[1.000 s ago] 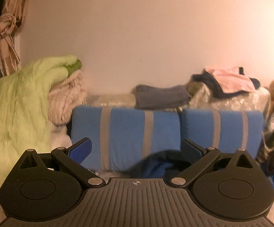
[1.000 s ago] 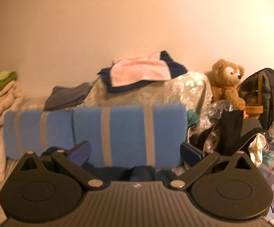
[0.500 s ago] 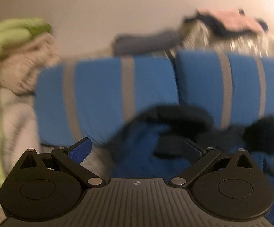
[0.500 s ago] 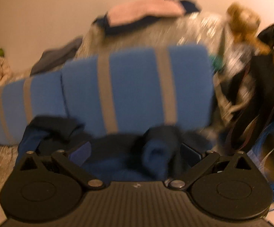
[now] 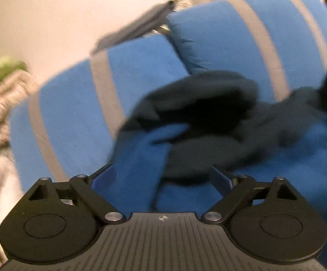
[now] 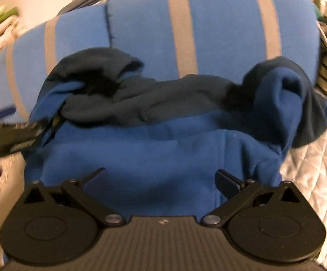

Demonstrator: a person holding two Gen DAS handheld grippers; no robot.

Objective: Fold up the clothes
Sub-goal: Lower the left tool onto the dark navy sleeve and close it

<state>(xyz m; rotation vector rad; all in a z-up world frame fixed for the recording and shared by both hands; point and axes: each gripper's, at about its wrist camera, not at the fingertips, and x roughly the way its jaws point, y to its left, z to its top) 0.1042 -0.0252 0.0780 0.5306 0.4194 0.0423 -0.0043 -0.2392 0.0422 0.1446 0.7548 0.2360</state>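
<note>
Both claws have dropped from facing the wall to hang low over the fleece (image 6: pixel 163 153), so the grab seems about to begin. Left claw (image 5: pixel 161 176) is closing from wide, fabric below it but nothing pinched; right claw (image 6: pixel 161 178) stands wide and empty. The fleece lies rumpled on the quilted bed (image 6: pixel 310 171) against striped blue cushions (image 6: pixel 208 22): soft, thick, bright blue with dark lining turned out at the cuffs.

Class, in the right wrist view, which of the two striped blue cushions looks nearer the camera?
The right-hand cushion: it looms larger and overlaps the edge of the left-hand cushion.
</note>
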